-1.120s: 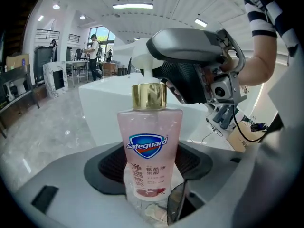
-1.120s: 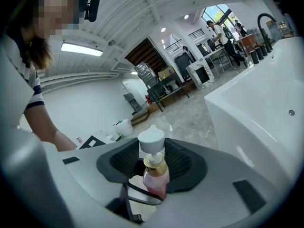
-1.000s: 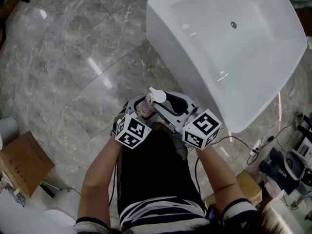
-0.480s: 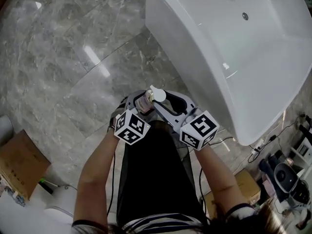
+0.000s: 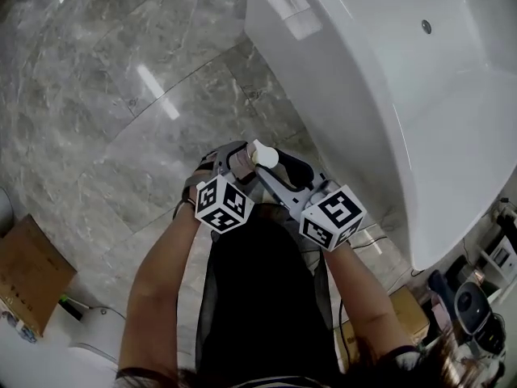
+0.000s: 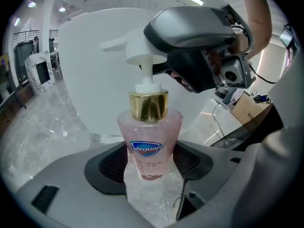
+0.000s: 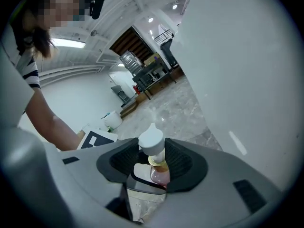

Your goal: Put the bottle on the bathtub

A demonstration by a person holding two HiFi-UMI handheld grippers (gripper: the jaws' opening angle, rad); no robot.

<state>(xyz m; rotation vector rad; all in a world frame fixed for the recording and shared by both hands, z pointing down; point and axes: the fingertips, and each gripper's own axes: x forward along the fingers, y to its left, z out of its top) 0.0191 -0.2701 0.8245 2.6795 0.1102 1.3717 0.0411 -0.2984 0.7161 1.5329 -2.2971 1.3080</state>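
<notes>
A clear pink soap bottle (image 6: 149,137) with a gold collar and a white pump stands upright between the pads of my left gripper (image 6: 148,163), which is shut on its body. My right gripper (image 7: 152,158) reaches in from the other side, its pads closed round the white pump head (image 7: 152,139). In the head view both grippers meet at the bottle (image 5: 245,162) in front of the person's body, left gripper (image 5: 234,158) and right gripper (image 5: 271,163). The white bathtub (image 5: 388,95) fills the upper right, its near wall a short way ahead of the bottle.
Grey marble floor (image 5: 121,95) spreads to the left and ahead. A cardboard box (image 5: 28,265) lies at the lower left. Cables and equipment (image 5: 477,305) crowd the lower right beside the tub's end.
The person has stepped closer to the bathtub, which now looms larger at the right. Both grippers keep the bottle between them, carried slightly forward.
</notes>
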